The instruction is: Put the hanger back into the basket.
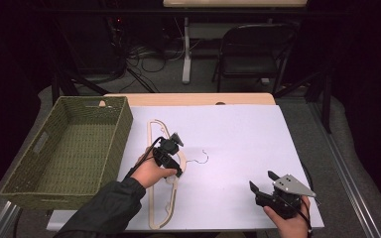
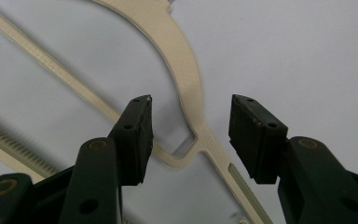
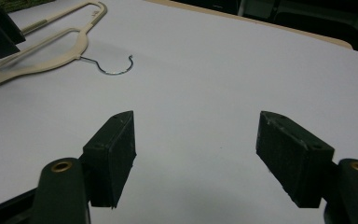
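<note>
A cream hanger [image 1: 164, 174] lies flat on the white table [image 1: 238, 139], just right of the woven basket [image 1: 69, 148]. The left gripper [image 2: 191, 135] hovers over it, jaws apart. The right gripper [image 1: 264, 182], well right of the hanger, is spread wide, holding nothing.

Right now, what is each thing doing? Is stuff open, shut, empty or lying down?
Left gripper: open, fingers either side of the hanger's arm.
Right gripper: open, holding nothing.
Hanger: lying flat on the table, not gripped.
Basket: upright, looks empty.
Chair: upright, nobody in it.
</note>
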